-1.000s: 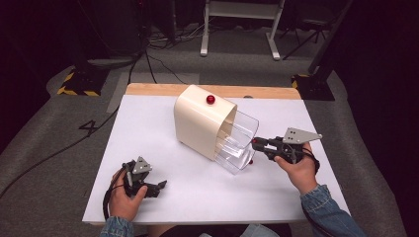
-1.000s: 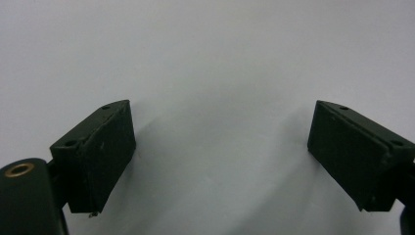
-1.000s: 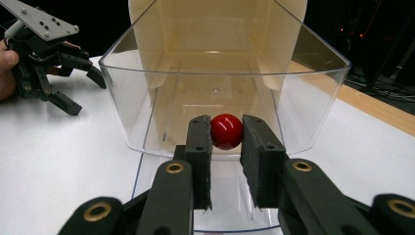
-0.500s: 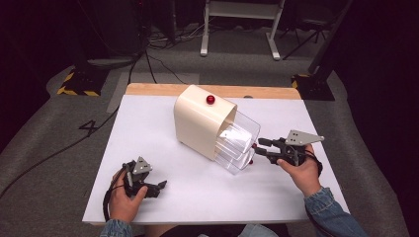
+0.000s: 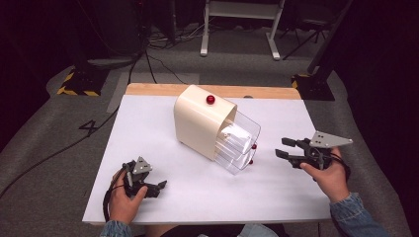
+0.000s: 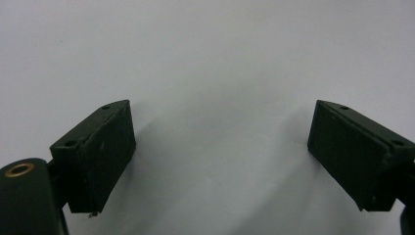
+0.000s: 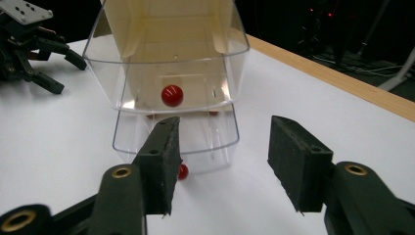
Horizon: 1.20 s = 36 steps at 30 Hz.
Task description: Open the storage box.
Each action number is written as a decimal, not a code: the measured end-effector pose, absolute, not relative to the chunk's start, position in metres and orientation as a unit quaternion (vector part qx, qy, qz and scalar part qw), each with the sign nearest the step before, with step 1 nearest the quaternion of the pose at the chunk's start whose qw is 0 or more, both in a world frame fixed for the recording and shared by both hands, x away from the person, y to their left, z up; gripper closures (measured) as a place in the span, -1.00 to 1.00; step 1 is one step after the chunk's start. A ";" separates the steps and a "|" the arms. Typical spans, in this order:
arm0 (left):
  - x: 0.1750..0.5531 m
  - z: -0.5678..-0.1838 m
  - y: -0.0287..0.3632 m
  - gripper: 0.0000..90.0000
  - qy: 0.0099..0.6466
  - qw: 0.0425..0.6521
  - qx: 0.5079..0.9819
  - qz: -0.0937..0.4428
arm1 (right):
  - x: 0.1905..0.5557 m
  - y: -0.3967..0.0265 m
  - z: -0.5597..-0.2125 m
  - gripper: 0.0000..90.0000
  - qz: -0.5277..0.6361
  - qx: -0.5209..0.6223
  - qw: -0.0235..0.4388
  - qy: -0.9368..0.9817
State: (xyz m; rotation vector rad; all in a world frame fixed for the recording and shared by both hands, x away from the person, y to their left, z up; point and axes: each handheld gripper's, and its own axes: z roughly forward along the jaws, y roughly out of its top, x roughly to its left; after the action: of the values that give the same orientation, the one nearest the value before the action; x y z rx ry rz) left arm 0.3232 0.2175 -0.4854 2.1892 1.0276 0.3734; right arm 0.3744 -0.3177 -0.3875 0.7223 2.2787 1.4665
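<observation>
Dark floor with trailing cables surrounds a white table (image 5: 163, 128) edged at its far side by a wooden strip (image 5: 267, 92). At the middle of the table stands a cream drawer cabinet (image 5: 200, 126) with a red knob (image 5: 211, 99) on its top. Two clear plastic drawers (image 5: 239, 140) are seen pulled out of the cabinet's open front, toward the right gripper (image 5: 285, 148); in the right gripper view the upper drawer (image 7: 166, 68) carries a red knob (image 7: 172, 95) on its front wall, and the lower drawer (image 7: 205, 134) sits beneath it with a small red knob (image 7: 182, 171) at its base.

The right gripper (image 7: 222, 161) is held just off the table, near the drawer fronts but apart from them. Its jaws have just been opening and are seen parted, with nothing between the pads.

The left gripper (image 5: 157, 187) is rested on the table well apart from the cabinet, at the near left, gripped by the person's left hand (image 5: 123, 200). In the left gripper view its jaws are spread wide over bare white table (image 6: 220, 58), and nothing is held. It is also seen in the right gripper view beyond the drawers (image 7: 29, 46).
</observation>
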 end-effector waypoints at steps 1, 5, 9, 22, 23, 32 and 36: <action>0.323 -0.485 0.218 -0.76 0.395 0.340 0.841 0.144 | 0.372 -0.322 -0.386 0.01 0.512 0.256 0.169 0.803; 0.324 -0.485 0.218 -0.76 0.394 0.340 0.841 0.145 | 0.365 -0.336 -0.385 -0.02 0.498 0.266 0.168 0.808; 0.324 -0.485 0.218 -0.76 0.395 0.341 0.841 0.142 | 0.357 -0.350 -0.390 -0.05 0.479 0.276 0.167 0.816; 0.324 -0.485 0.218 -0.76 0.395 0.342 0.841 0.140 | 0.364 -0.384 -0.420 -0.10 0.419 0.343 0.155 0.826; 0.324 -0.485 0.218 -0.76 0.395 0.342 0.841 0.140 | 0.366 -0.386 -0.423 -0.10 0.413 0.348 0.152 0.828; 0.324 -0.485 0.218 -0.76 0.395 0.342 0.841 0.140 | 0.380 -0.400 -0.456 -0.15 0.360 0.370 0.142 0.844; 0.324 -0.485 0.218 -0.76 0.396 0.342 0.841 0.140 | 0.381 -0.403 -0.464 -0.20 0.361 0.374 0.141 0.843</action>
State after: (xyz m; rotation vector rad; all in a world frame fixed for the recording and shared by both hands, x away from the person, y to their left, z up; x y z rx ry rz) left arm 0.3239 0.2178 -0.4853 2.1870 1.0289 0.3648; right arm 0.3815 -0.4035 -0.4639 1.0792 2.4332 1.0410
